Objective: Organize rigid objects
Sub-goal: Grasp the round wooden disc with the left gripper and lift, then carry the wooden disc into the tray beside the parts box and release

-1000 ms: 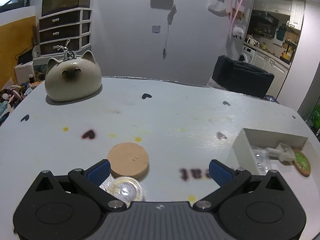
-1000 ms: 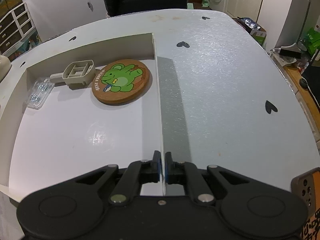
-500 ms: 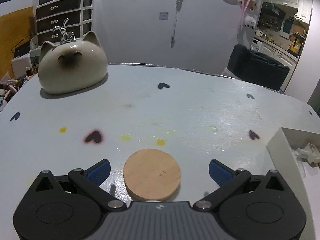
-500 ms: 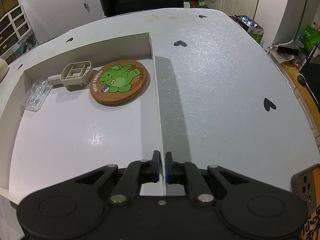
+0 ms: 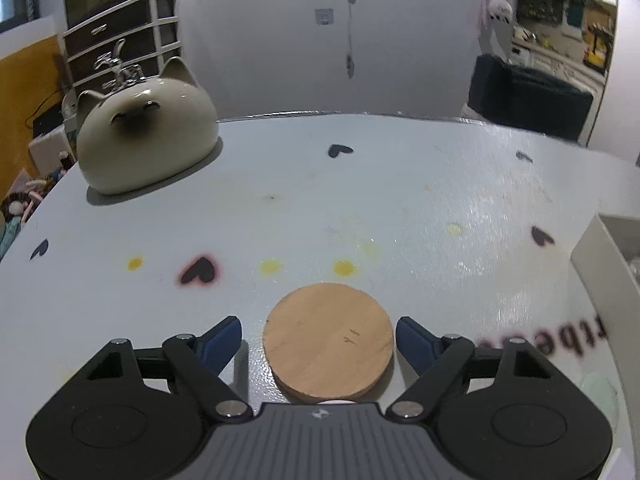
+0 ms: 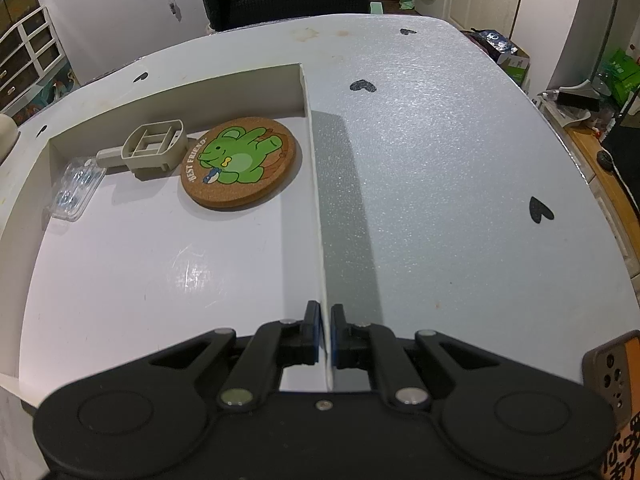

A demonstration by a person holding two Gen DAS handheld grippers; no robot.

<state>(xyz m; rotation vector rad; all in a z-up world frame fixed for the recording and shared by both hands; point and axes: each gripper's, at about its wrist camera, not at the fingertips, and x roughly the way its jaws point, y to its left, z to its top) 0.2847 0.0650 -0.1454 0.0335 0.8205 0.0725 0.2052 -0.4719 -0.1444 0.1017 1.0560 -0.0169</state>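
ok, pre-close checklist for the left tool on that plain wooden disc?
1. Left tool open wide enough: ok, a blue pad sits on each side of the wooden disc.
2. Disc centred: not ok, right pad almost at its edge, gap on the left.
3. Disc flat on the table: ok.
4. Something pale under the disc's near edge: cannot tell what.
5. Right tool clamped on the white box wall: ok.
6. Free floor in the box near the frog coaster: ok.
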